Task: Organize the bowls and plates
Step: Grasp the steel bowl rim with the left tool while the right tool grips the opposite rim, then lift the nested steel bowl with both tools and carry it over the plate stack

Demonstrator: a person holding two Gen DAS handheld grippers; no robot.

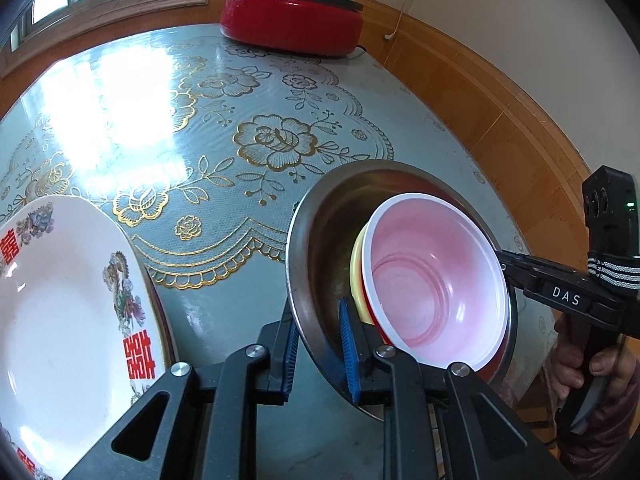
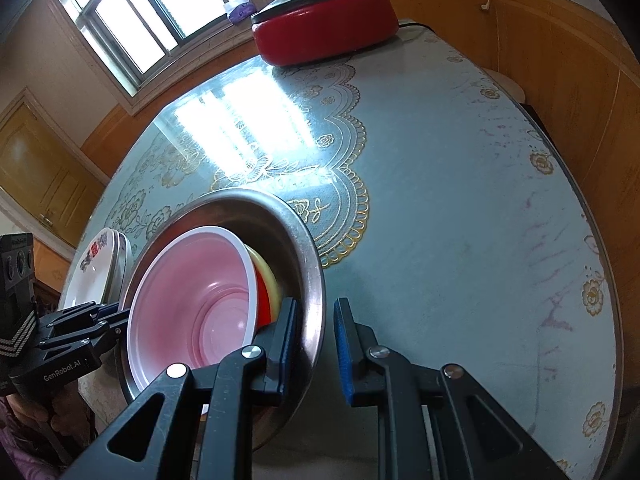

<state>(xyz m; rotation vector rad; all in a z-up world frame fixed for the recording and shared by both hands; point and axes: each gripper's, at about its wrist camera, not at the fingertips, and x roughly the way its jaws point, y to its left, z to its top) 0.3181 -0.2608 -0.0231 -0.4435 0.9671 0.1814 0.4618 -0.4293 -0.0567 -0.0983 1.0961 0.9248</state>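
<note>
Progress: the bowls are already nested. A white-rimmed pink bowl (image 1: 436, 280) sits in a red bowl (image 1: 376, 322), that in a yellow bowl (image 1: 356, 276), and all three lie inside a steel basin (image 1: 316, 240). The plates are gathered as well: a white plate with red characters (image 1: 68, 320) rests on at least one more dish at the near left part of the surface (image 1: 224, 184). My judgement is that sorting is largely done; what seems to be left is to put the basin with its stack in its final place.

Grippers: both hold the basin by opposite sides of its rim. The left gripper (image 1: 318, 354) has its jaws closed on the rim, one blue pad inside the wall and one outside. The right gripper (image 2: 318, 344) straddles the other side of the rim; its inner pad lies against the wall, while the outer pad (image 2: 344, 344) appears to stand a little off the metal. With the jaws nearly at their narrowest, I read this as a grip on the rim. The basin is tilted and appears lifted off the surface at the near edge.

Differences between views: the left wrist view shows the plate's decoration at close range, and a hand (image 1: 592, 364) on the right tool's handle. The right wrist view shows the plate stack edge-on (image 2: 118, 264), revealing a second, metallic-looking dish beneath, plus the bare right half of the surface with faint purple marks. Both views show a red lidded electric pot (image 1: 292, 20) at the far edge.
</note>
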